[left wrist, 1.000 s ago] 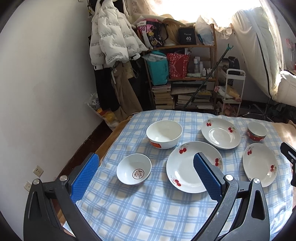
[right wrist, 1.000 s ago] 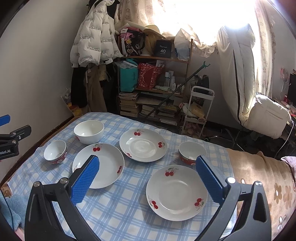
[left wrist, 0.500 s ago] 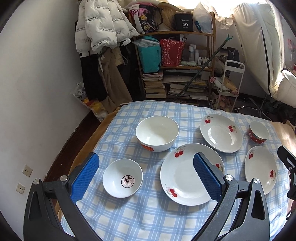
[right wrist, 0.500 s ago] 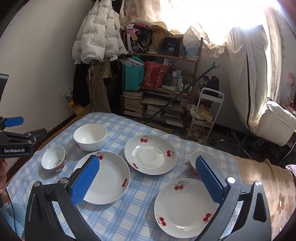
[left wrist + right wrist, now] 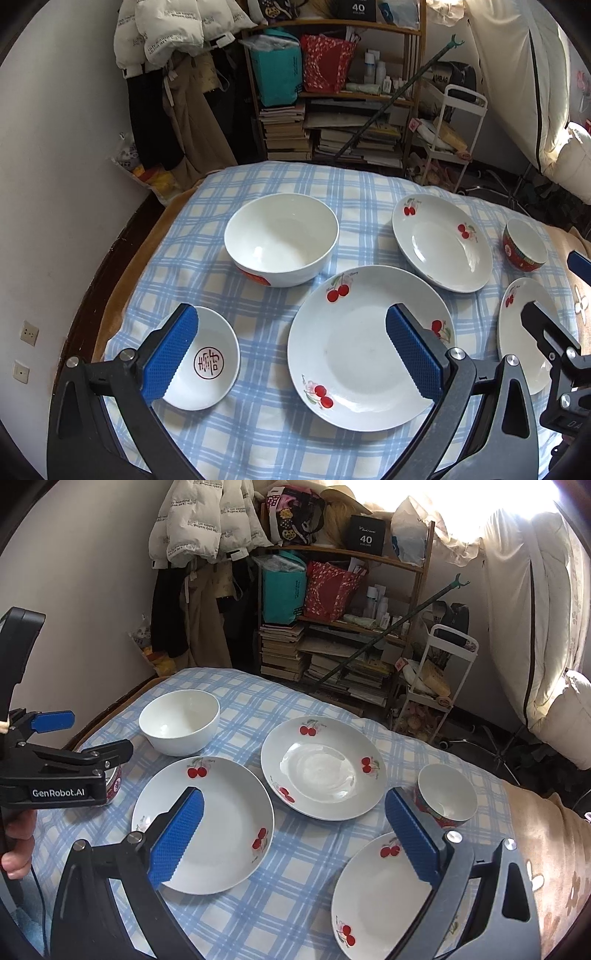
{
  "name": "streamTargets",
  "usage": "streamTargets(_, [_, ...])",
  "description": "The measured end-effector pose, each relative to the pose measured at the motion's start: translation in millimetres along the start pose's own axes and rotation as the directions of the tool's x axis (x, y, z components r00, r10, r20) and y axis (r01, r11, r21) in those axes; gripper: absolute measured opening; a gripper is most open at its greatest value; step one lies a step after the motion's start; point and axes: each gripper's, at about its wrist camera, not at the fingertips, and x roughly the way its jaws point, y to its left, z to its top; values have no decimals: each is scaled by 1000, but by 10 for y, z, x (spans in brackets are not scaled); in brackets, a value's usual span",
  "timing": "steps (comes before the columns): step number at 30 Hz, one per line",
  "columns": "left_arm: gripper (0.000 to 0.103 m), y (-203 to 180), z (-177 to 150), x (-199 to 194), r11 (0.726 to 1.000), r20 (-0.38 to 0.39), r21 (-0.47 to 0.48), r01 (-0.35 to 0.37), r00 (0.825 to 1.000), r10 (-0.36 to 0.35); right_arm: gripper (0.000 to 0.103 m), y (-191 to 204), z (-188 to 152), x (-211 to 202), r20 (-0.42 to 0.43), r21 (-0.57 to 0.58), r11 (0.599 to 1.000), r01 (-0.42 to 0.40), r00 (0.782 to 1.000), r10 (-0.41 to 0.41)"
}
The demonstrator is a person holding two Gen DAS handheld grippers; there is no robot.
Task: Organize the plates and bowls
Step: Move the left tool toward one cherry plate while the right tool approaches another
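Observation:
On a blue checked tablecloth (image 5: 280, 181) lie three white cherry plates and three bowls. My left gripper (image 5: 291, 350) is open above the cloth, between a small bowl with a red seal (image 5: 207, 369) and the largest cherry plate (image 5: 354, 354). Behind stand a large white bowl (image 5: 281, 238), a second cherry plate (image 5: 441, 242) and a small red bowl (image 5: 524, 249). My right gripper (image 5: 293, 838) is open above the near right, over a third cherry plate (image 5: 384, 893) and the largest plate (image 5: 218, 823). The left gripper (image 5: 55, 771) shows at the left, hiding most of the seal bowl.
Behind the table stand a wooden shelf (image 5: 332, 85) full of books and bags, hanging coats (image 5: 177, 37) and a white trolley (image 5: 458, 129). A white wall (image 5: 55, 147) runs along the left. A brown flowered cover (image 5: 546, 849) lies at the table's right. A hand (image 5: 16, 845) holds the left gripper.
Both grippers have moved down and forward toward the table, so the dishes look larger. Both stay open with nothing held. No dish has moved.

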Motion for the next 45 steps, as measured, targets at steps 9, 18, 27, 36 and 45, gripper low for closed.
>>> streamTargets(9, [100, -107, -62, 397, 999, -69, 40, 19, 997, -17, 103, 62, -101, 503, -69, 25, 1000, -14, 998, 15])
streamTargets(18, [100, -123, -176, 653, 999, -139, 22, 42, 990, -39, 103, 31, -275, 840, -143, 54, 998, -27, 989, 35])
streamTargets(27, [100, -133, -315, 880, 996, -227, 10, 85, 971, -81, 95, -19, -374, 1030, -197, 85, 996, -40, 979, 56])
streamTargets(36, [96, -115, -369, 1040, 996, -266, -20, 91, 959, -93, 88, -37, -438, 1157, -234, 110, 992, -60, 969, 85])
streamTargets(45, [87, -26, -413, 1187, 987, -307, -92, 129, 939, -151, 75, -34, -489, 1257, -269, 116, 989, -87, 956, 116])
